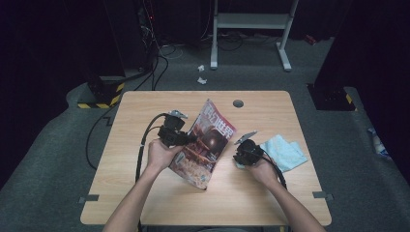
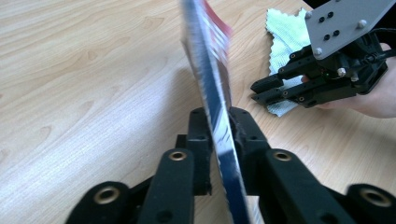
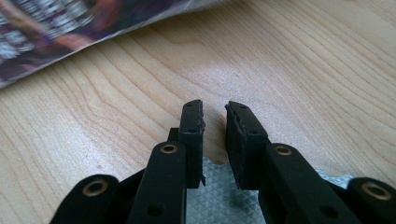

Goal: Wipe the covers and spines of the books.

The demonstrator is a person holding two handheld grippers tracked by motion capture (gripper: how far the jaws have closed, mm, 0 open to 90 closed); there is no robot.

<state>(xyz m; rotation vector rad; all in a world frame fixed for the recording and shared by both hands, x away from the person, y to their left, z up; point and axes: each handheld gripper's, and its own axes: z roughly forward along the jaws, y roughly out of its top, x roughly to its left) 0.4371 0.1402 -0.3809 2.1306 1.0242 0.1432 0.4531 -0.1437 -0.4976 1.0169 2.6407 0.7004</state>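
Observation:
A magazine (image 1: 205, 145) with a dark, reddish cover is tilted up off the wooden table (image 1: 145, 193). My left gripper (image 1: 191, 138) is shut on its left edge. In the left gripper view the magazine (image 2: 212, 84) stands edge-on, pinched between the two jaws of that gripper (image 2: 219, 116). To the right, my right gripper (image 1: 237, 157) rests low on the table at the near corner of a pale green cloth (image 1: 285, 152). In the right gripper view its jaws (image 3: 215, 109) stand a narrow gap apart with nothing between the pads. The cloth (image 3: 219, 200) lies under them, and the magazine (image 3: 56, 28) is ahead.
A round grey cable hole (image 1: 238, 103) sits near the table's far edge. Black cables trail from both grippers, the left one looping over the table's left side (image 1: 145, 140). A white stand (image 1: 251, 21) and paper scraps (image 1: 201, 72) are on the floor beyond.

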